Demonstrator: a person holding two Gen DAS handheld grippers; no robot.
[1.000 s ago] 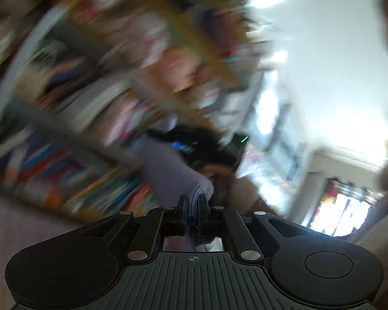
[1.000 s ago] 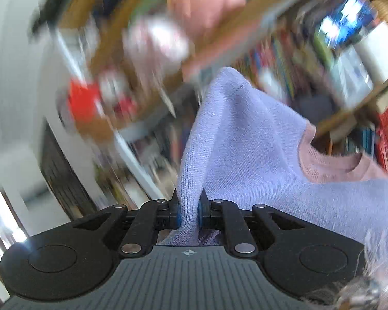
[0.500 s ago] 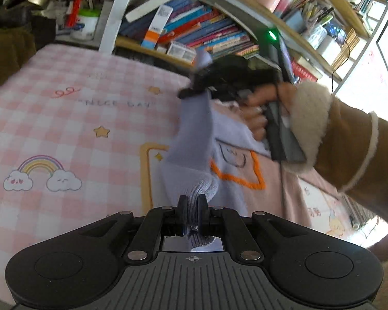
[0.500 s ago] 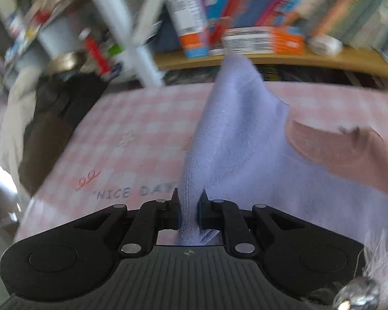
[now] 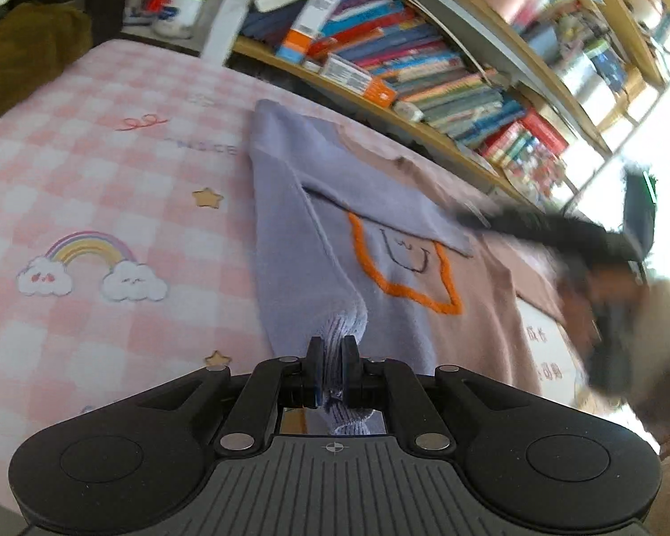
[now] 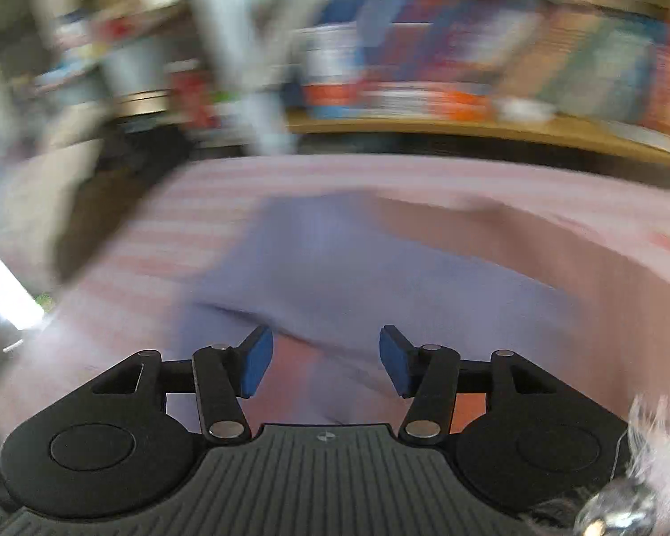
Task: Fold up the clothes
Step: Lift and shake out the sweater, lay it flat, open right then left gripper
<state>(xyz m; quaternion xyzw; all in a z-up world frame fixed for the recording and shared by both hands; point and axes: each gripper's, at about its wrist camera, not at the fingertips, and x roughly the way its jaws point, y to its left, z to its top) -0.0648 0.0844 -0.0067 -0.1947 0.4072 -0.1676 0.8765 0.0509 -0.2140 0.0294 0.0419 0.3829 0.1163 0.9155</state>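
A lilac and dusty-pink sweater with an orange-outlined patch lies spread on the pink checked bedspread. Its lilac sleeve is folded across the chest. My left gripper is shut on the ribbed lilac cuff at the sweater's near edge. The right gripper shows as a dark blur over the sweater's right side, held by a hand in a fleece-cuffed sleeve. In the blurred right wrist view the right gripper stands open above the lilac fabric, with nothing between its blue pads.
A wooden bookshelf packed with books runs along the far side of the bed. A brown garment lies at the far left corner. The bedspread carries a rainbow print left of the sweater.
The right gripper has let go of the lilac sleeve and opened, leaving it laid across the sweater, and has swung away to the right. The left gripper still holds the cuff, now lower.
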